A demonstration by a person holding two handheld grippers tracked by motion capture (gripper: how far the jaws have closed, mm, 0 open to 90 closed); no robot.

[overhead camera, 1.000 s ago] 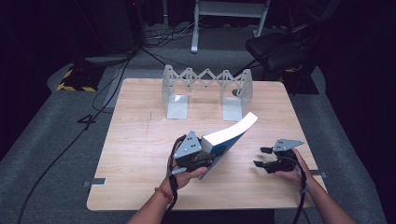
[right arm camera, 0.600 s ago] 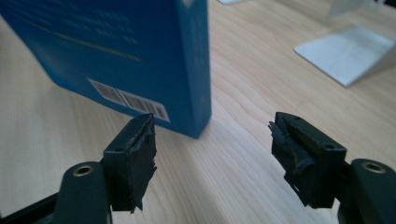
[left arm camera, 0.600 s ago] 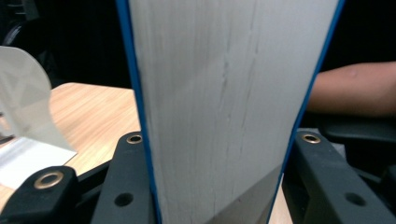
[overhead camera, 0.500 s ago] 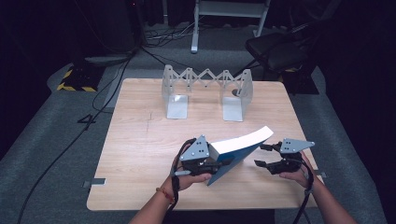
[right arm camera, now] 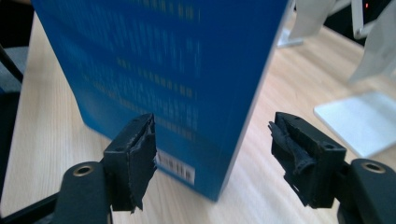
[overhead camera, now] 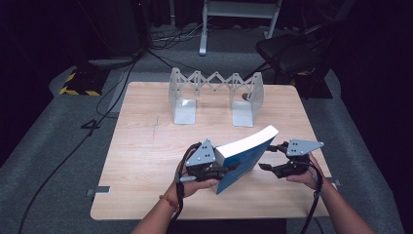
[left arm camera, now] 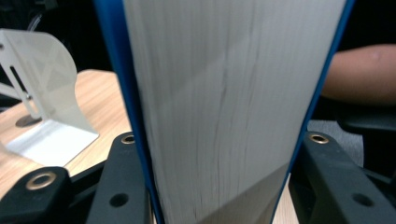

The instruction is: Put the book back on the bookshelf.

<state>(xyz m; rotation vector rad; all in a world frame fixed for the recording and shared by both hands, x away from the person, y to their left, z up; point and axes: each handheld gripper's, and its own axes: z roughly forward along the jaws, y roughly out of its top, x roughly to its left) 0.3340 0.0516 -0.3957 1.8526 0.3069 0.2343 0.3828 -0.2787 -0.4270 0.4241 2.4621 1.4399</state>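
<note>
Blue-covered thick paperback book [overhead camera: 243, 157] hangs tilted above the wooden table [overhead camera: 146, 146], pinched by the left gripper [overhead camera: 214, 168], whose jaws have just eased slightly. Right gripper [overhead camera: 272, 157], jaws spread, waits at the book's three o'clock.
</note>
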